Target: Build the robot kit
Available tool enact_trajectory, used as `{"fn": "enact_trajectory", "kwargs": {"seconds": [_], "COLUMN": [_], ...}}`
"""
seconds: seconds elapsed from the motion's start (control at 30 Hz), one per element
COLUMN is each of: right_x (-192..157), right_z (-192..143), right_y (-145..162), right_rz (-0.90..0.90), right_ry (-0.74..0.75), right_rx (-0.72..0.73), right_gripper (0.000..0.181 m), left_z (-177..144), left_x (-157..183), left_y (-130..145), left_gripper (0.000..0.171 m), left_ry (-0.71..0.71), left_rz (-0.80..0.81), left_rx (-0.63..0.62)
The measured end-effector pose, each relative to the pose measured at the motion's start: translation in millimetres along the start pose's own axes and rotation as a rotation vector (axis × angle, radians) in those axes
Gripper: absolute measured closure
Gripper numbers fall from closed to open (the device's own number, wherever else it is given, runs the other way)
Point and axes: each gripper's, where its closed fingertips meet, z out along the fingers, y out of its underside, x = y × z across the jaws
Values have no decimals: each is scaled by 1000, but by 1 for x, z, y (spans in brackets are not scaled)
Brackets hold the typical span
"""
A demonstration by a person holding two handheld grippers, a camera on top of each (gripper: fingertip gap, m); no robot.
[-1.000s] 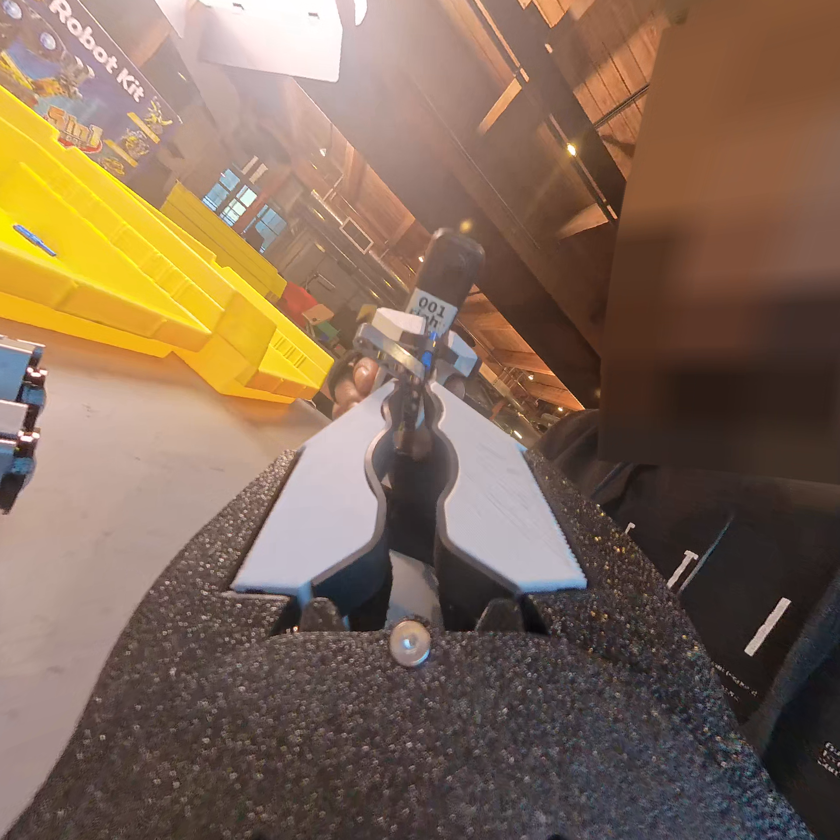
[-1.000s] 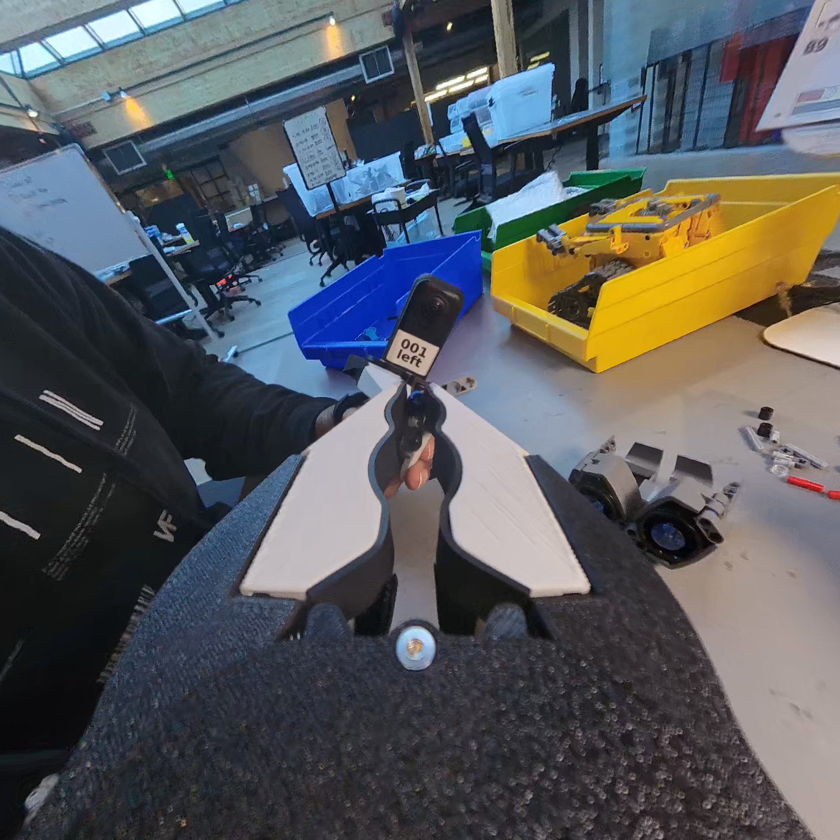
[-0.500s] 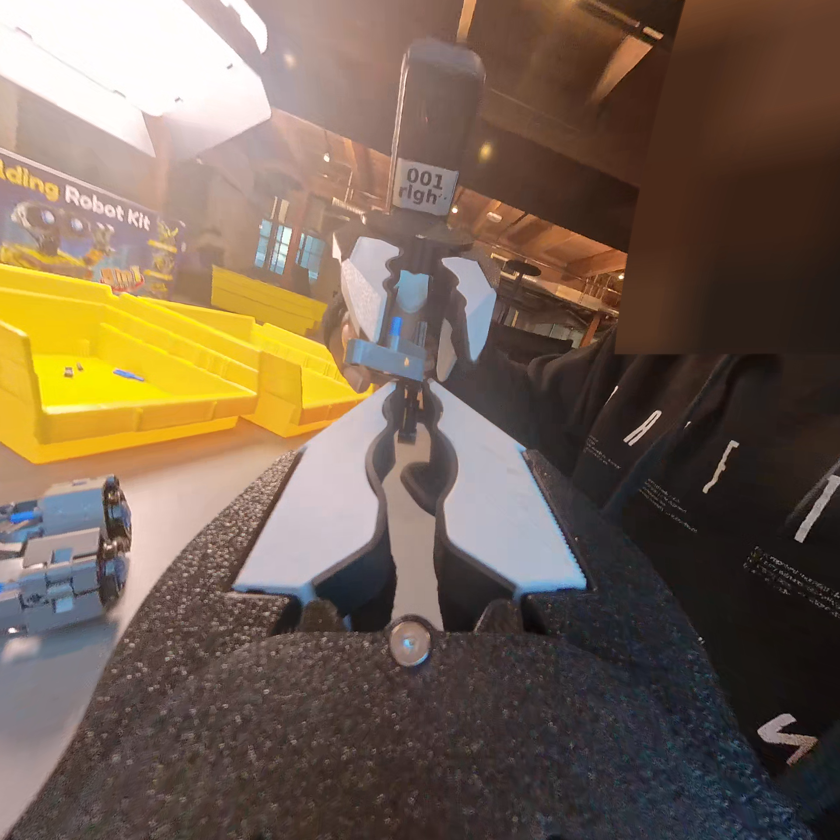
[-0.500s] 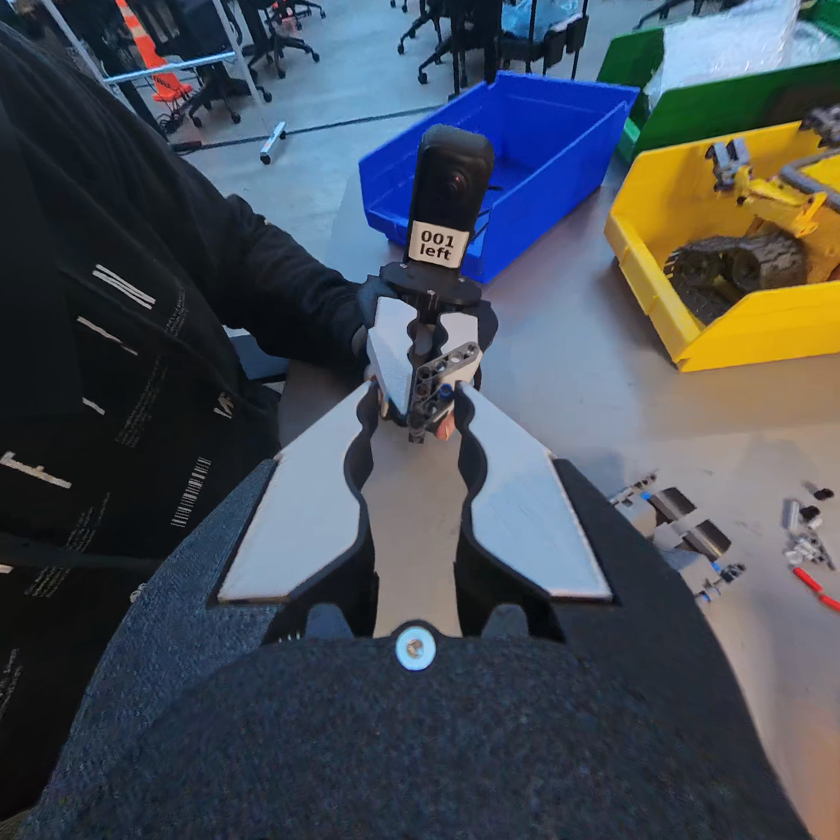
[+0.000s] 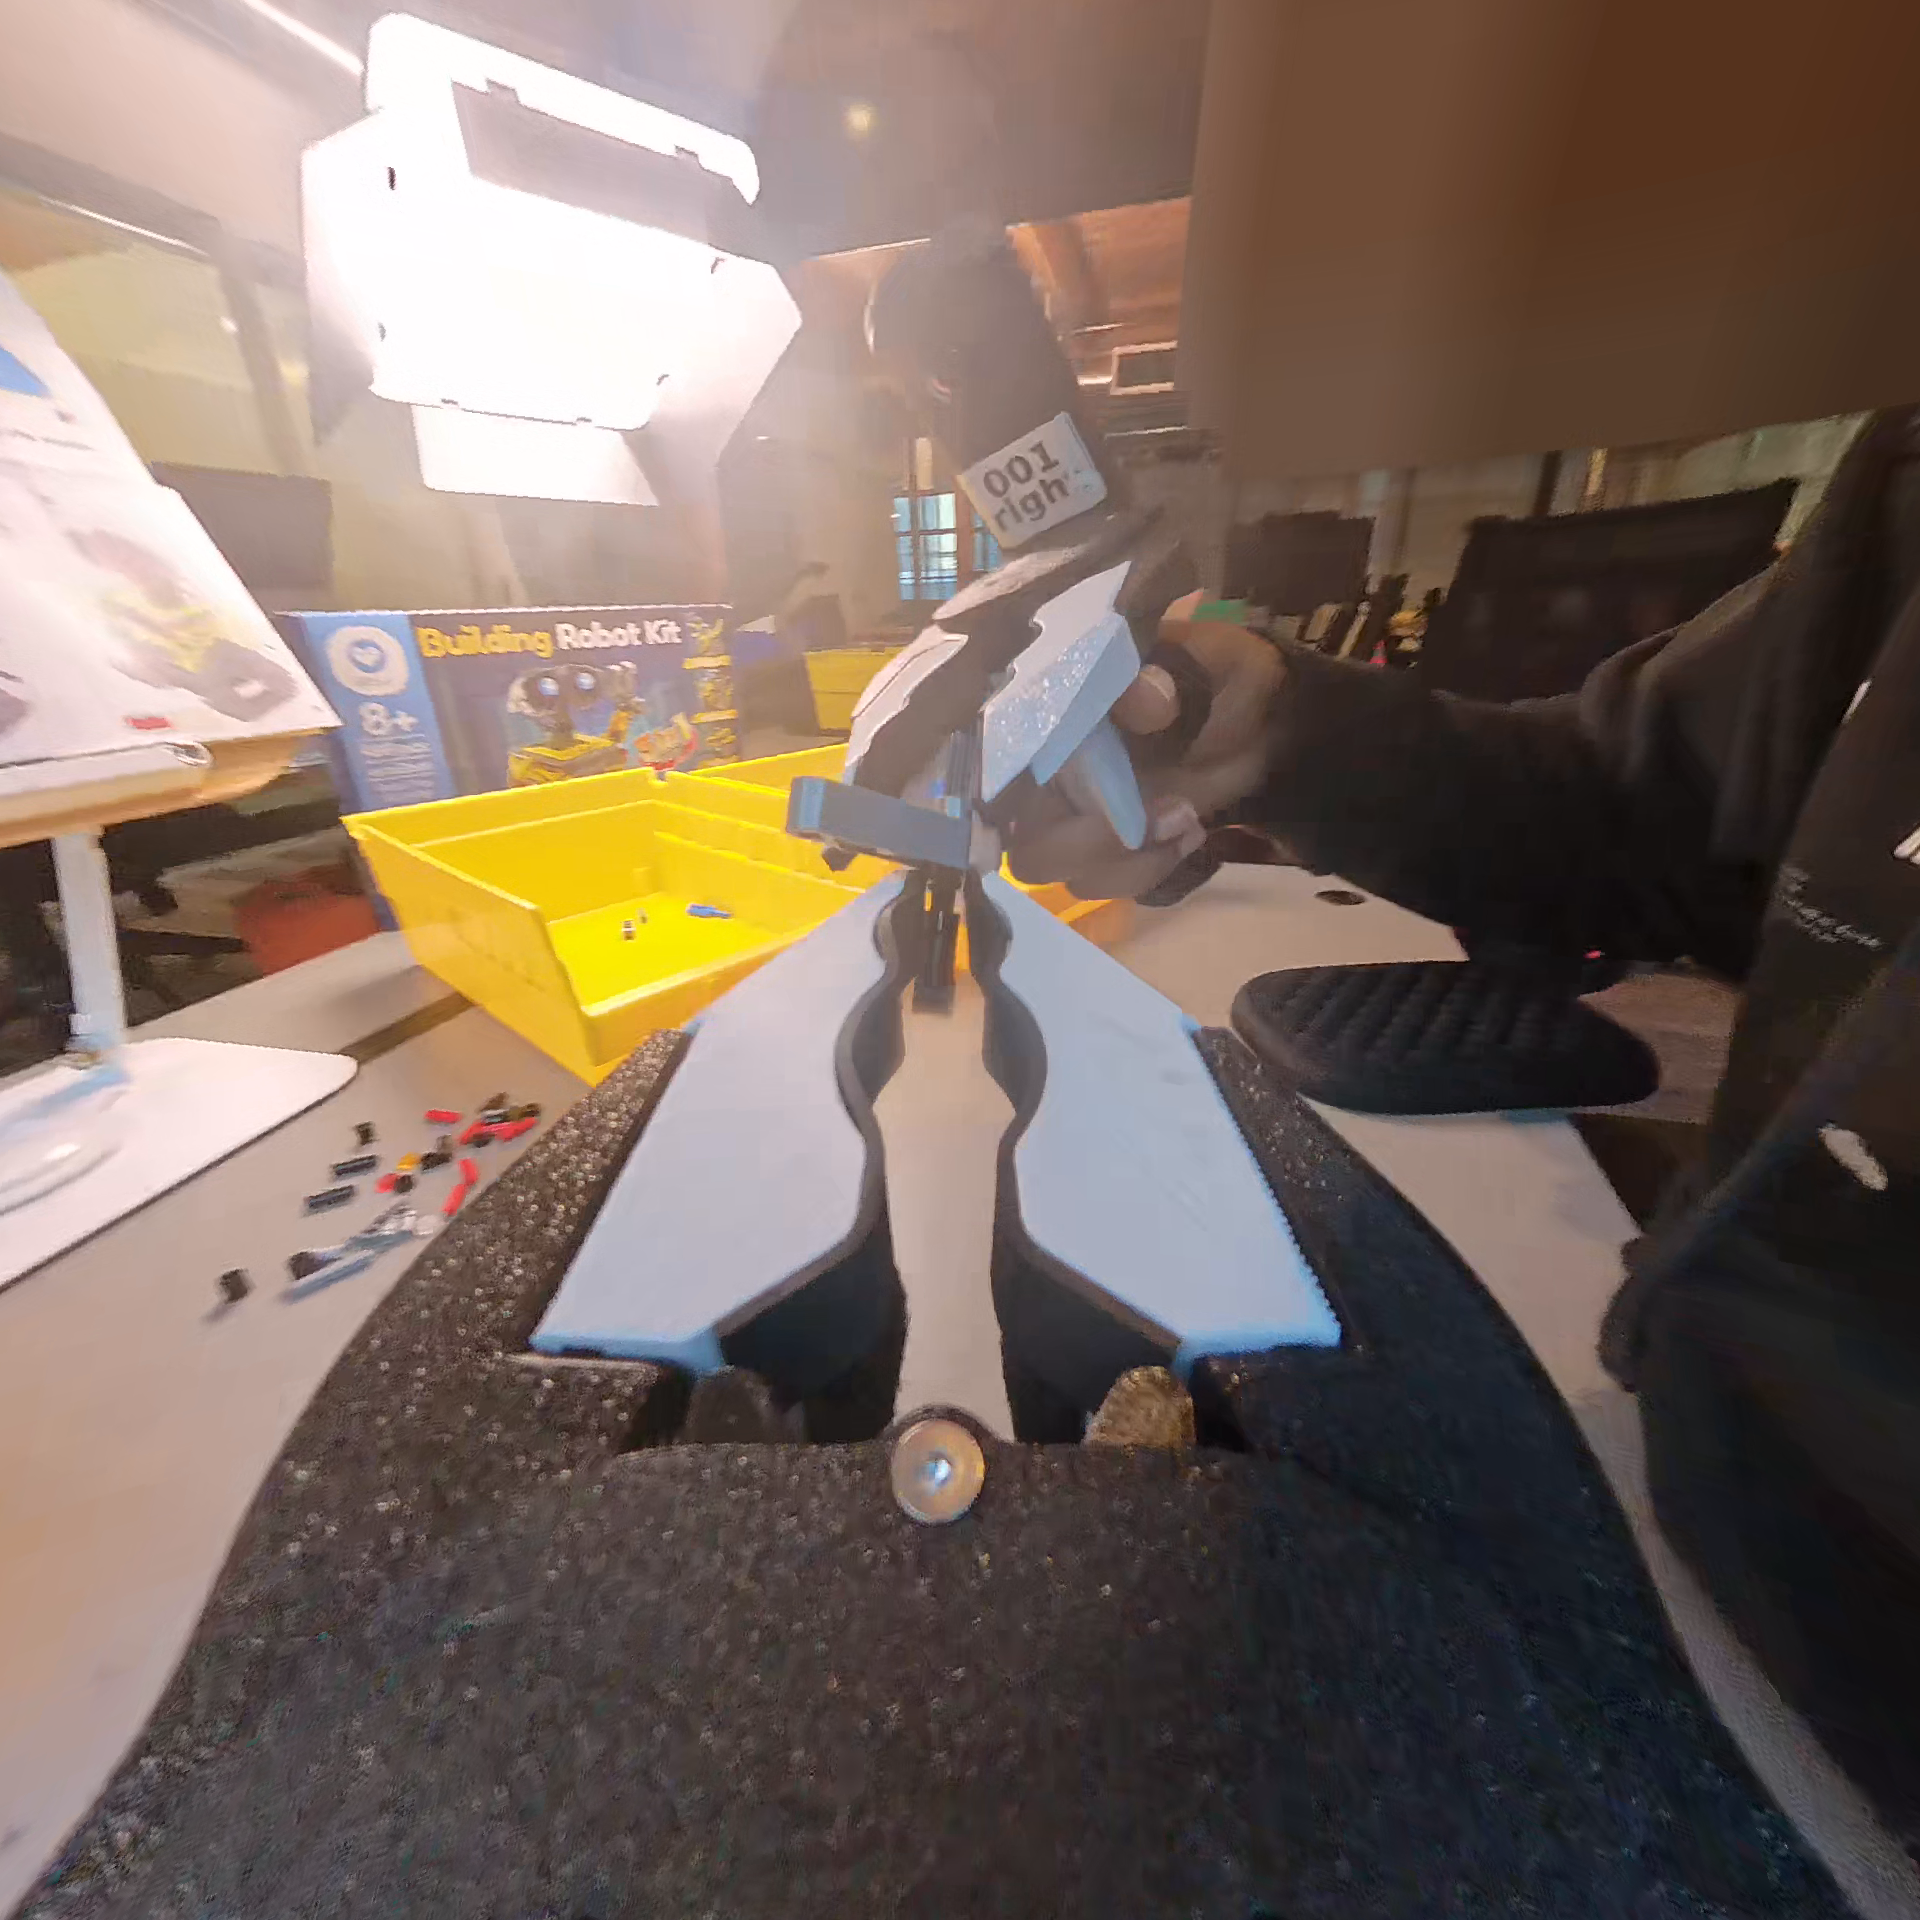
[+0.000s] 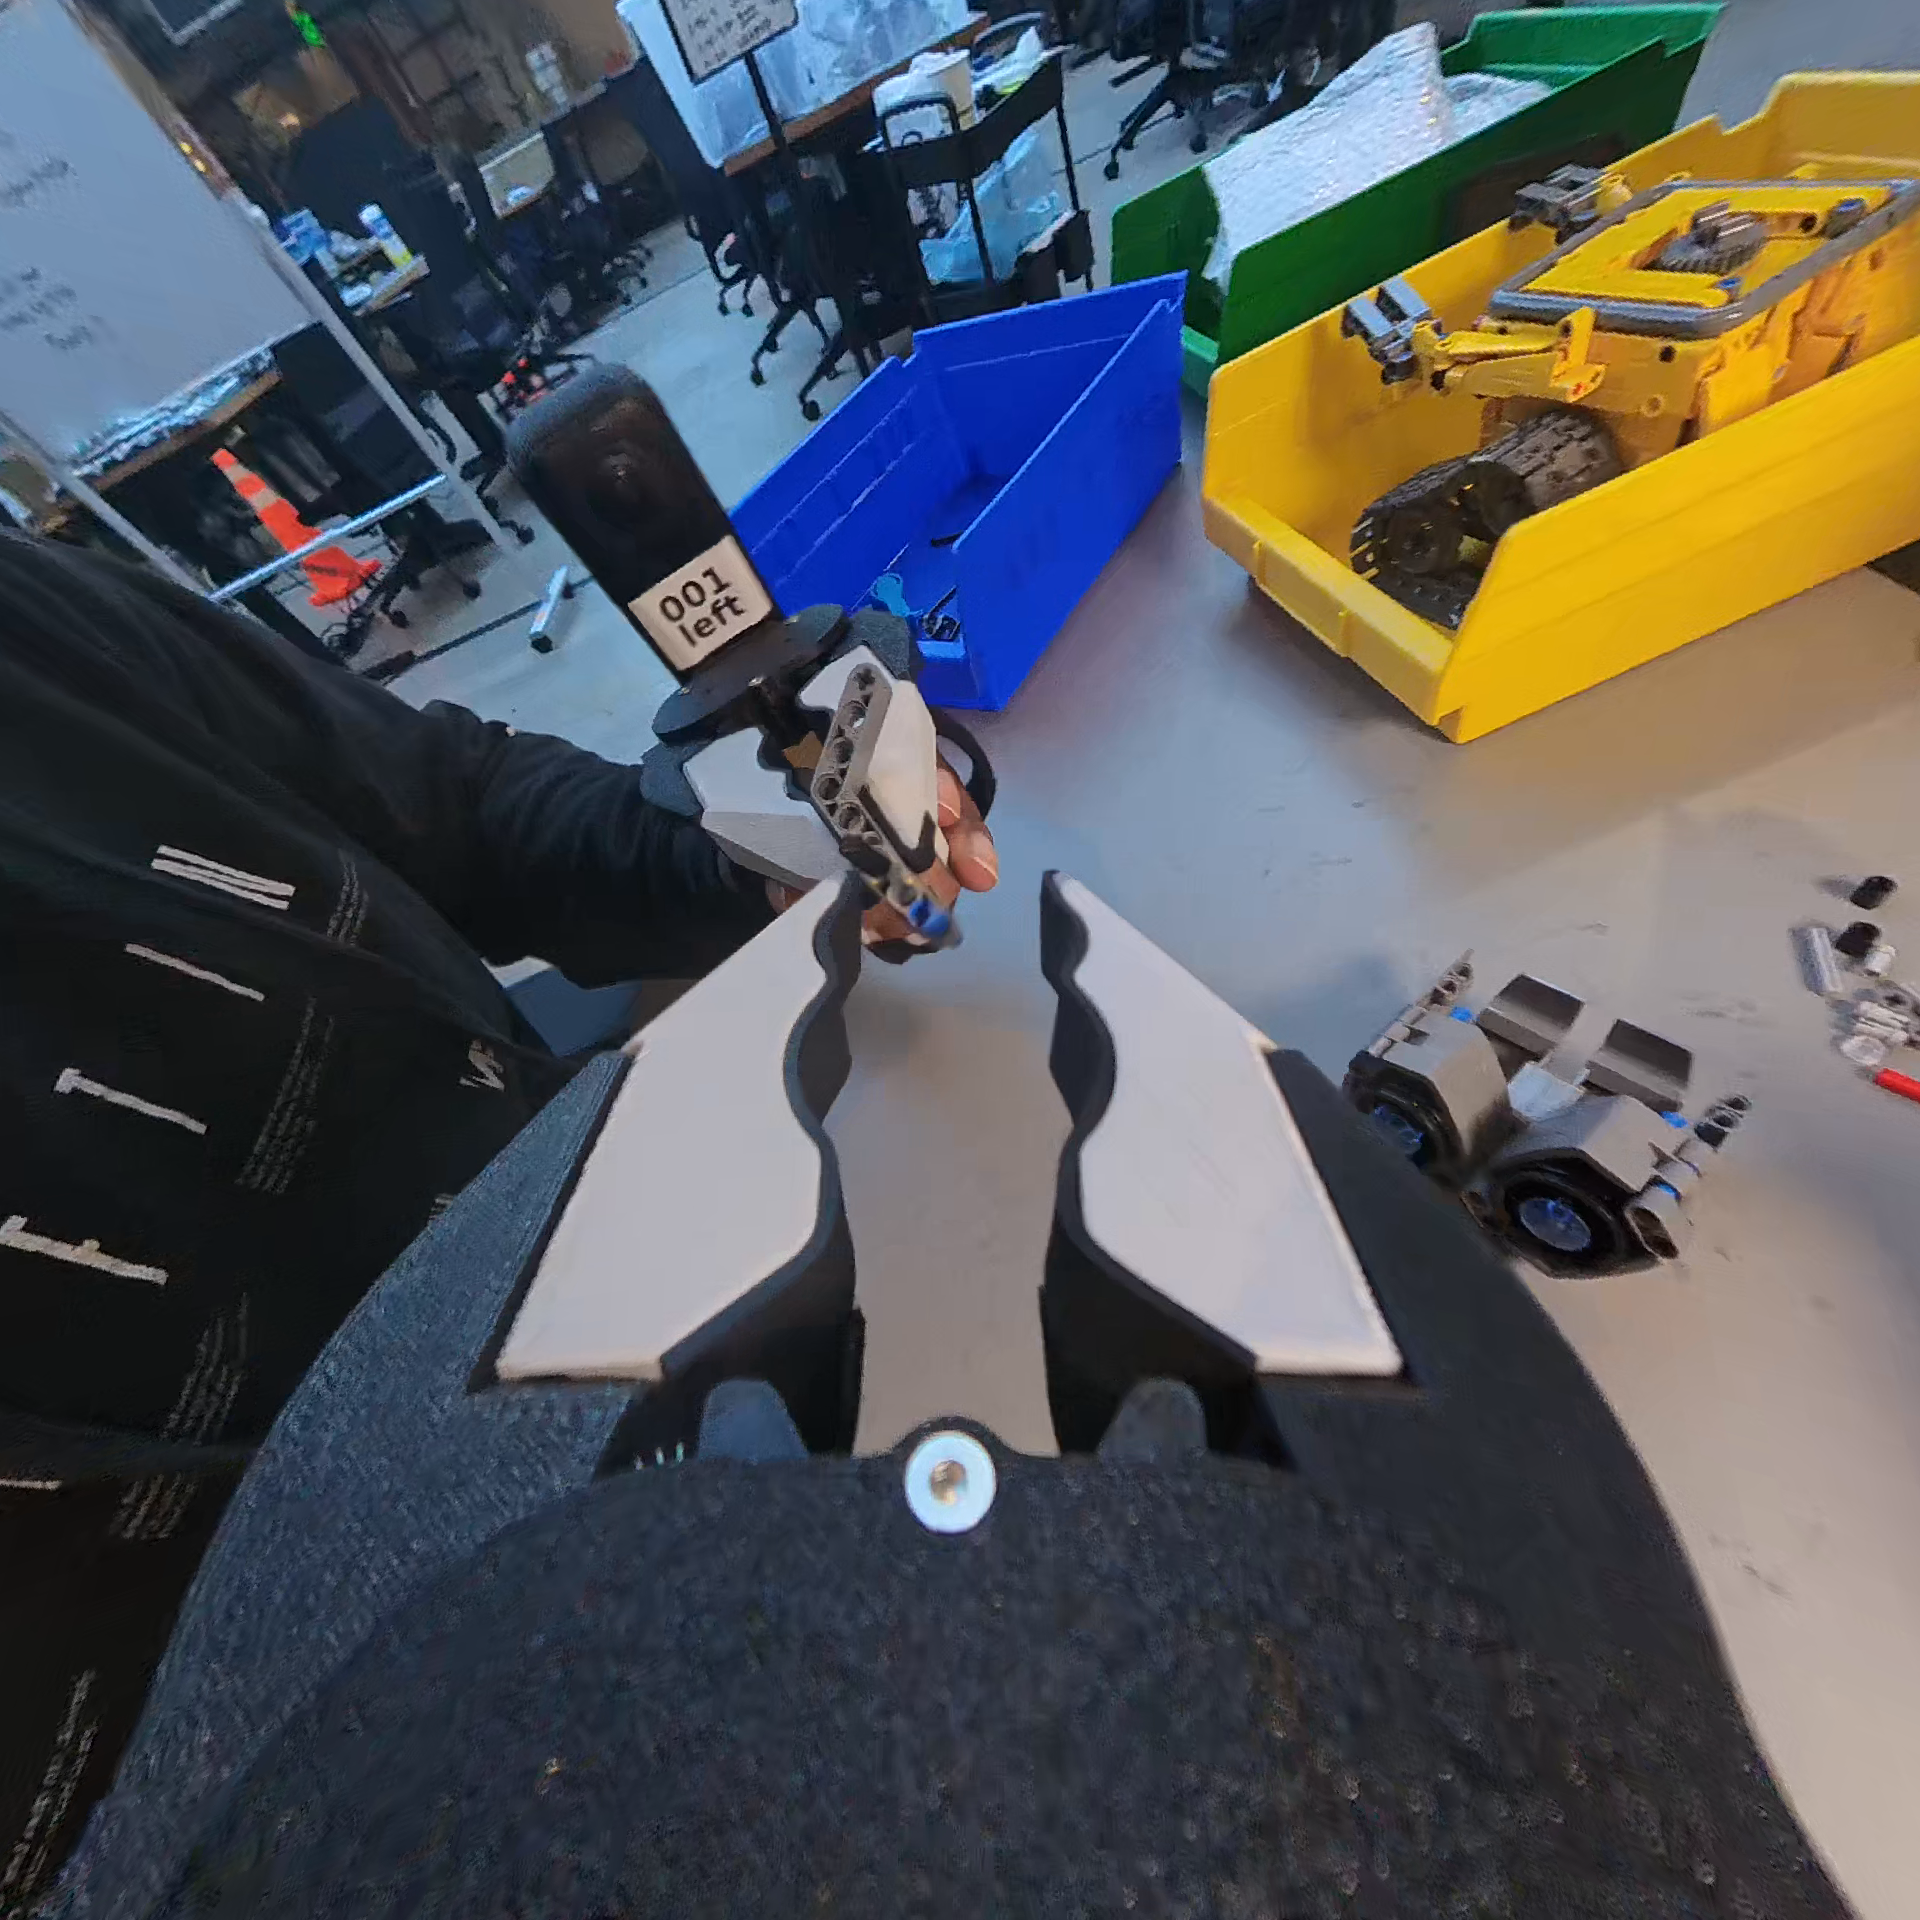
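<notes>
My left gripper (image 5: 938, 906) is shut on a grey perforated toy beam (image 5: 883, 821) that sticks out past its tips. In the right wrist view the left gripper (image 6: 904, 883) holds the beam (image 6: 857, 769) upright, with a blue pin (image 6: 928, 920) at its lower end. My right gripper (image 6: 945, 904) is open and empty, its left fingertip (image 6: 836, 914) just short of the beam's pin end. In the left wrist view the right gripper (image 5: 966, 769) hangs close above the beam, held by a hand (image 5: 1174, 748) in a black sleeve.
A grey wheeled assembly (image 6: 1538, 1143) lies on the table to the right, with loose small parts (image 6: 1860, 987) beyond. A yellow bin (image 6: 1455, 644) holds a tracked yellow model; blue bin (image 6: 1091, 499) and green bin (image 6: 1153, 239) stand behind. Another yellow bin (image 5: 499, 935), scattered pins (image 5: 416, 1164), a stand base (image 5: 156, 1122) and a black armrest (image 5: 1434, 1029) show too. The grippers are tip to tip, or close to it.
My right gripper has opened wide and drawn back from the beam, which stays in my left gripper. The left wrist view has swung down from the ceiling to the table.
</notes>
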Motion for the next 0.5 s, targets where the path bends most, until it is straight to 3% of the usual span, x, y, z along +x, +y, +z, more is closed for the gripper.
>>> {"fn": "enact_trajectory", "kwargs": {"seconds": [0.13,0.23,0.33,0.5], "right_x": [10,-8,-4,0], "right_z": [-10,-5,4,7], "right_y": [8,15,19,13], "right_rz": [53,160,235,301], "right_ry": [79,-34,-40,-90], "right_rx": [17,71,103,158], "right_gripper": [160,163,155,163], "left_z": [-2,0,3,5], "left_x": [-12,-11,-5,-1], "left_y": [5,11,16,23], "left_gripper": [165,165,165,165], "left_ry": [-85,-84,-70,-70], "left_rz": [67,93,128,203], "left_rx": [-40,-71,-95,-141]}}
